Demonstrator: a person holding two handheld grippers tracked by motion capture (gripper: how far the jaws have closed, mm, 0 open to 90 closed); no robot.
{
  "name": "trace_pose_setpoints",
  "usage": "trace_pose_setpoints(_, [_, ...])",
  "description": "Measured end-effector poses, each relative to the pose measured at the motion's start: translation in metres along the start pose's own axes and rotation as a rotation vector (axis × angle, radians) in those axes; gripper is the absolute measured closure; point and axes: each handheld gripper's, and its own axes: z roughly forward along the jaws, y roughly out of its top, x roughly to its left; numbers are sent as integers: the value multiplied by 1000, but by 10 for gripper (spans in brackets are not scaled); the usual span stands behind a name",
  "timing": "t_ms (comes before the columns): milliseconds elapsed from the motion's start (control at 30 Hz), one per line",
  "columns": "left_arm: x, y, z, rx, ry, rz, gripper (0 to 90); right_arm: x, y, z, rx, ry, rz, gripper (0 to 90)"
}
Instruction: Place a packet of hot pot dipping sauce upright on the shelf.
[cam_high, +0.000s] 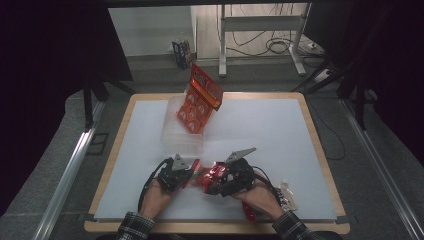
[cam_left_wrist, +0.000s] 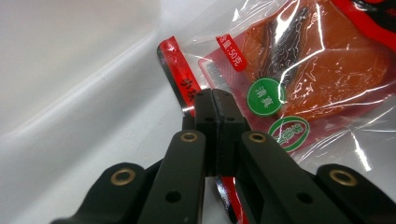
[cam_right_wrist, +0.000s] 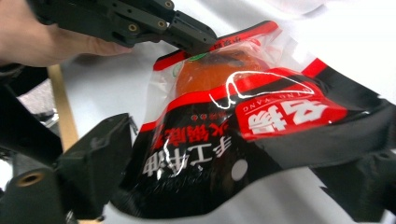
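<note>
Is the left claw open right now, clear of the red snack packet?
No: in the left gripper view the left claw is pinched shut on the sealed edge of the red snack packet.

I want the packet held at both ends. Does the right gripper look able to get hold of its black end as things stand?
Probably yes: the packet's black end already lies between the right gripper's open jaws, unobstructed, while the left gripper pinches the far red edge.

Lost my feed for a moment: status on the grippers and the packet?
Left hand-held gripper shut on packet edge. Right hand-held gripper jaws either side of packet's other end, grip unclear. Clear box beyond, not in the way.
</note>
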Motion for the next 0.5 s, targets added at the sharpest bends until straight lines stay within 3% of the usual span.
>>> trace_pose_setpoints(167, [-1,0,0,-3,-2,-16,900,4,9,11,18,-38,-24,198])
trace_pose_setpoints(500, [0,-3,-3,3,-10,-17,900,3,25,21,-18,-59,13,364])
